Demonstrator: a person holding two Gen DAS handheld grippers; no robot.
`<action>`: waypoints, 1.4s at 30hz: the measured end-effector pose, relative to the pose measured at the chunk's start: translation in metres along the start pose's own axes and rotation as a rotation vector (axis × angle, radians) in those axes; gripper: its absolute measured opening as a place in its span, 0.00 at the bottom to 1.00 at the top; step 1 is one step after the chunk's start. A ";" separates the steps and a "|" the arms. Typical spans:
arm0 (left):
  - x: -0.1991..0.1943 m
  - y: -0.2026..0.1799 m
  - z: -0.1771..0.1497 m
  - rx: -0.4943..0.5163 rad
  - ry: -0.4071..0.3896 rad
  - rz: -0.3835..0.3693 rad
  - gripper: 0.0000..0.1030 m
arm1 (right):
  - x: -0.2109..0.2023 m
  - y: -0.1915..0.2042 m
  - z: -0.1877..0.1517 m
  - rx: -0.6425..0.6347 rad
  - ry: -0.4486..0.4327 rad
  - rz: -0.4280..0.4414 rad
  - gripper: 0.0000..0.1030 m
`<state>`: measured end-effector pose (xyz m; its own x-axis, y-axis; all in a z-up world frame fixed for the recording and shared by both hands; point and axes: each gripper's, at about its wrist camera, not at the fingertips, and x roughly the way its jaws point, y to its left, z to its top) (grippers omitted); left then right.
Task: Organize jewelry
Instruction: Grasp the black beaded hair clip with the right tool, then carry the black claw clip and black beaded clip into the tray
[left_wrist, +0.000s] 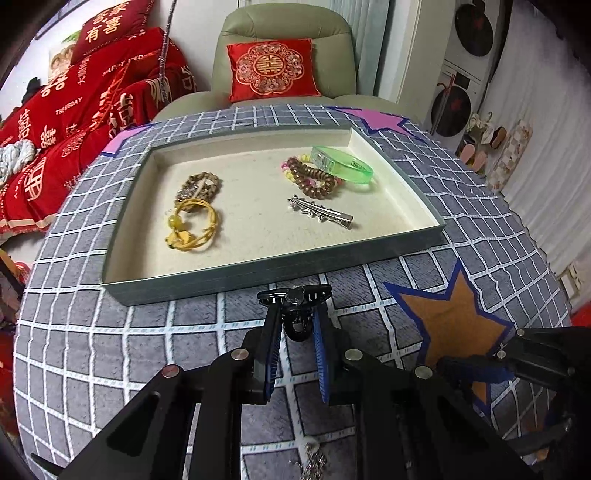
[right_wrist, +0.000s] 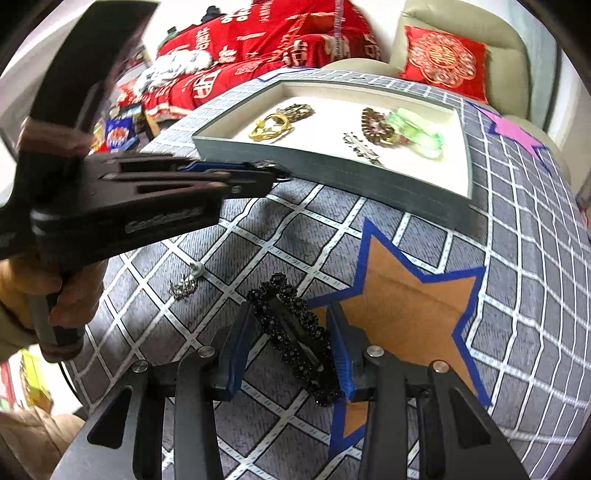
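On the left, the left gripper (left_wrist: 294, 306) has its blue-padded fingers (left_wrist: 271, 345) clenched on a small black claw hair clip (left_wrist: 294, 300), held just short of the near wall of the shallow grey tray with a cream lining (left_wrist: 236, 275). The tray sits on the round desk covered in a grey cloth with a white grid (left_wrist: 110, 332).

Inside the tray, at its left, lies a yellow cord bracelet with beads (left_wrist: 192, 229), touching a brown braided bracelet (left_wrist: 201, 184) behind it. Further right a silver metal hair clip (left_wrist: 320, 213) lies alone, and behind it a brown spiral hair tie (left_wrist: 313, 178) rests against a translucent green bangle (left_wrist: 341, 164), with pink and yellow beads (left_wrist: 291, 164) poking out beneath.

On the cloth near the left gripper's handle lies a small silver rhinestone piece (right_wrist: 184, 284). To its right a long black beaded barrette (right_wrist: 295, 332) lies on the desk, partly at the edge of an orange star with a blue border (right_wrist: 402, 295). The right gripper (right_wrist: 291, 332) has its fingers (right_wrist: 236, 343) released and spread, one on each side of the barrette, not pressing it. A pink star (right_wrist: 517, 129) marks the cloth beyond the tray's right end.
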<state>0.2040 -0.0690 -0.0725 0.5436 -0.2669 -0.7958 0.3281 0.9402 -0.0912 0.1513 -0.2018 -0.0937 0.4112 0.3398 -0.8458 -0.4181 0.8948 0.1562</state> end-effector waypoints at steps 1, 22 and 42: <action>-0.002 0.001 0.000 -0.001 -0.003 0.004 0.25 | -0.001 -0.002 0.000 0.022 -0.002 0.006 0.42; -0.038 0.034 -0.017 -0.059 -0.027 0.063 0.25 | -0.028 -0.035 -0.009 0.419 -0.046 -0.017 0.42; -0.059 0.078 0.012 -0.083 -0.093 0.101 0.25 | -0.053 -0.050 0.045 0.486 -0.151 -0.070 0.42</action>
<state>0.2068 0.0170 -0.0257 0.6413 -0.1850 -0.7447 0.2050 0.9765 -0.0660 0.1868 -0.2520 -0.0335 0.5520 0.2798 -0.7855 0.0251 0.9360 0.3510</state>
